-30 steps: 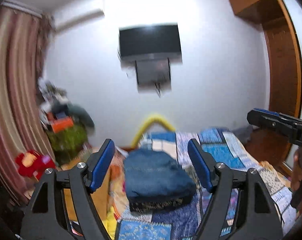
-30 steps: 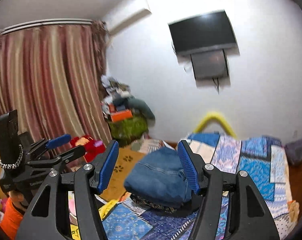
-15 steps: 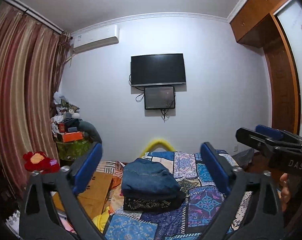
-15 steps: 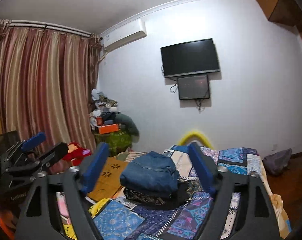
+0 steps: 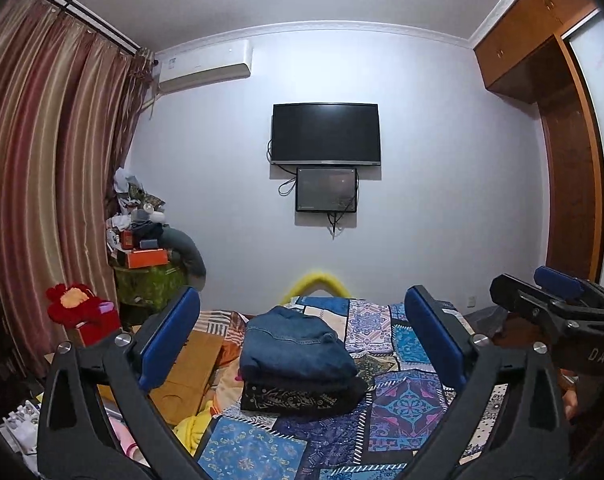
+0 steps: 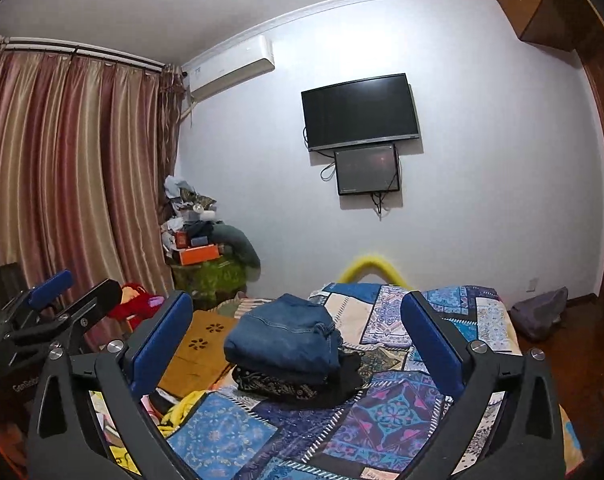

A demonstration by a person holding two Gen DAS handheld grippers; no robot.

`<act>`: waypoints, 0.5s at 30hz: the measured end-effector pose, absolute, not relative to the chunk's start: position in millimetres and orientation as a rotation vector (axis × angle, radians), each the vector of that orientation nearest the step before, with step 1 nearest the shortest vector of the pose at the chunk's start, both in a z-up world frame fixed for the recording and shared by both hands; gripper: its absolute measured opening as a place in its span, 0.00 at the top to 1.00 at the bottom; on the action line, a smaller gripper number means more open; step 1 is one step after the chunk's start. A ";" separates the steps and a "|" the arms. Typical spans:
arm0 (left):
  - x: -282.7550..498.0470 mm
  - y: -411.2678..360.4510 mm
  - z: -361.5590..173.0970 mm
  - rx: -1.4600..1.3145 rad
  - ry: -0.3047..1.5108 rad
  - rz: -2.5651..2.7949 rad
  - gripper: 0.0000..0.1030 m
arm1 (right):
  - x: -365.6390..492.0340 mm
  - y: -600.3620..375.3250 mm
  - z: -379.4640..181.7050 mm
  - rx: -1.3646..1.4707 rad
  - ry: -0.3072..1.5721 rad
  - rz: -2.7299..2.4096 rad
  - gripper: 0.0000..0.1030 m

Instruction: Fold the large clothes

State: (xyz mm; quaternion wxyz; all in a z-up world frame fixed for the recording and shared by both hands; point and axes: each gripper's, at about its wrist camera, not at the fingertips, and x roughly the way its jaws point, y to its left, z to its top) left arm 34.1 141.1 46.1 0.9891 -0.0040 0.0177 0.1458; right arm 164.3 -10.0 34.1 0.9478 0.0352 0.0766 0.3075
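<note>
1. Left wrist view: left gripper [image 5: 302, 340], blue pads spread wide, nothing between them; held level and high above the bed, well apart from the clothing, as a tool is carried when it has no cloth to manage.
2. Right wrist view: right gripper [image 6: 297, 340], likewise released and empty, raised beside its partner; each tool shows at the edge of the other's view.
3. Folded denim garment [image 5: 295, 346], blue, a compact bundle lying on top of the pile near the middle of the bed.
4. Dark patterned garment [image 5: 297, 394], folded flat beneath the denim, serving as the base of the stack; by my judgement both pieces are finished.
5. Patchwork bedspread [image 5: 406, 400], blue and purple, the working surface.
6. Wall-mounted television [image 5: 326, 134], off, with a smaller screen [image 5: 326, 189] under it.
7. Air conditioner [image 5: 205, 68], high on the wall.
8. Striped curtains [image 5: 49, 184], drawn.
9. Cluttered pile [image 5: 149, 236] in the corner, on a green-covered stand.
10. Red plush toy [image 5: 75, 304], by the curtain.
</note>
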 end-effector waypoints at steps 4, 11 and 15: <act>36.4 142.6 42.2 -0.010 0.044 0.288 0.00 | 163.1 -10.2 35.0 0.061 0.158 0.625 0.00; 43.9 144.3 35.2 -0.017 0.068 0.289 0.00 | 160.5 -10.8 33.3 0.051 0.177 0.622 0.00; 46.0 145.5 32.0 -0.024 0.074 0.294 0.00 | 159.4 -10.0 33.2 0.043 0.191 0.620 0.00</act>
